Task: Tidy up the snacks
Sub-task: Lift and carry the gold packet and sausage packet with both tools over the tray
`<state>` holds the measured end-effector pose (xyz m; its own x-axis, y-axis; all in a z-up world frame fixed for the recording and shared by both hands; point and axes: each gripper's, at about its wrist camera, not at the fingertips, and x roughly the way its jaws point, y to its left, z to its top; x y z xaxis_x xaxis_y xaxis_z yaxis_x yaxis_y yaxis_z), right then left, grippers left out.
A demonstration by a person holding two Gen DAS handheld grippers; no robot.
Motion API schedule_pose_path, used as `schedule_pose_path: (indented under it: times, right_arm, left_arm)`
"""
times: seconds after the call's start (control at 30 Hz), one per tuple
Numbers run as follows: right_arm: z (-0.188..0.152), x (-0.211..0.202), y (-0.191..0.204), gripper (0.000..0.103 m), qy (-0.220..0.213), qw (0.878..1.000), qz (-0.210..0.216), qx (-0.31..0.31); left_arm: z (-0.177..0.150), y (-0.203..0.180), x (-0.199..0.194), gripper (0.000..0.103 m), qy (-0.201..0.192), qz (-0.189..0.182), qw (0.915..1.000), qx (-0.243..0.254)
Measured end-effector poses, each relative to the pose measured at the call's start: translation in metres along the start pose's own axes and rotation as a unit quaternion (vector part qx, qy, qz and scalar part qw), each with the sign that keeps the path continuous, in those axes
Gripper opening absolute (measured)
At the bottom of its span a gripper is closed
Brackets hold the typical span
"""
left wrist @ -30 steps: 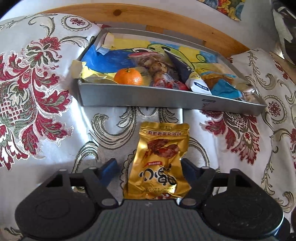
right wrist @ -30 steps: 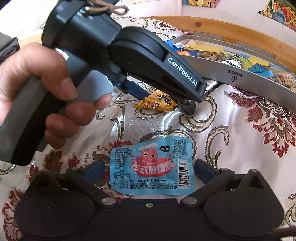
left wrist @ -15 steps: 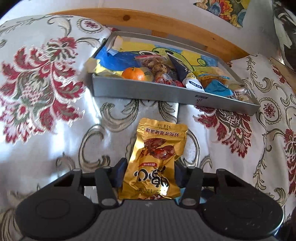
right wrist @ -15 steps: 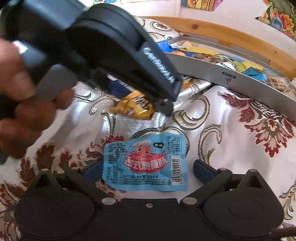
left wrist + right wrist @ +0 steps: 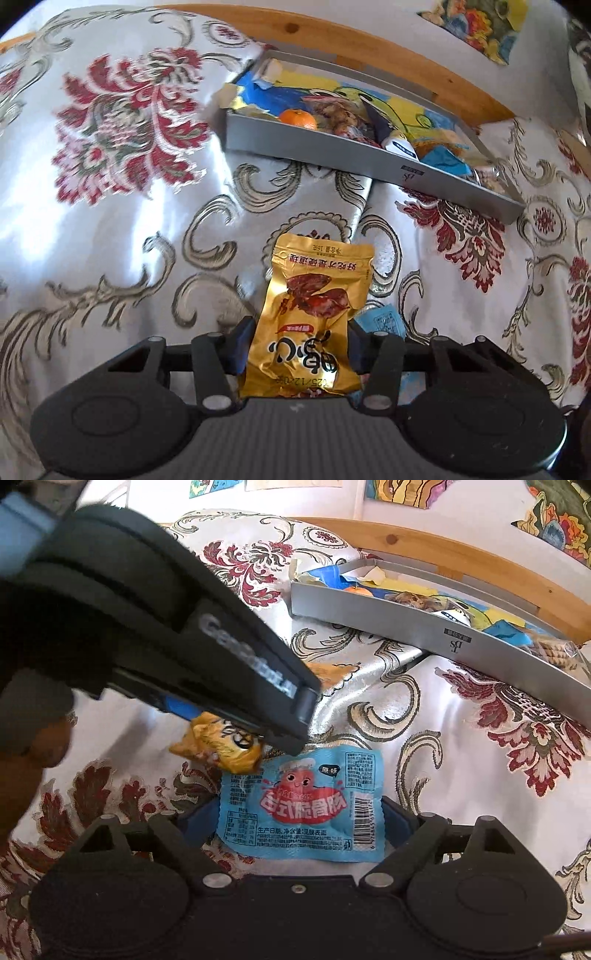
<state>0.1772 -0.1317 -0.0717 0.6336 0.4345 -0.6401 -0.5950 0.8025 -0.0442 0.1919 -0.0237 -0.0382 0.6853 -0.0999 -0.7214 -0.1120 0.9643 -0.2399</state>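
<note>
Left wrist view: left gripper (image 5: 299,343) jaws clamped on gold packet (image 5: 310,325); right gripper (image 5: 299,812) jaws wide around blue packet (image 5: 301,805).

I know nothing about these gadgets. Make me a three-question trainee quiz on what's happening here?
1. True or false: the left gripper is shut on the gold packet.
2. Which fruit lies in the grey tray? A) orange B) banana C) apple
3. Fill in: the blue packet between the right gripper's fingers lies on the ____ cloth.

Key: 1 true; 2 A, the orange; 3 patterned.
</note>
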Motion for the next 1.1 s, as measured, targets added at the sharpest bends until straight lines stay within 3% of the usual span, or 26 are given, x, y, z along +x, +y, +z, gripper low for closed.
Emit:
schedule_pose_path:
  times: [0.57,1.1]
  right_arm:
    - [-0.007,-0.016,0.007,0.088,-0.016,0.992,-0.092,-0.089]
    - [-0.009,-0.013,0.011,0.087,-0.069,0.965,-0.166,-0.192]
  left_arm:
    - [-0.025,0.02,-0.027,0.054,-0.015,0.017,0.999,-0.039]
    - [-0.024,0.016,-0.03,0.054,-0.033,0.015,0.9988,-0.033]
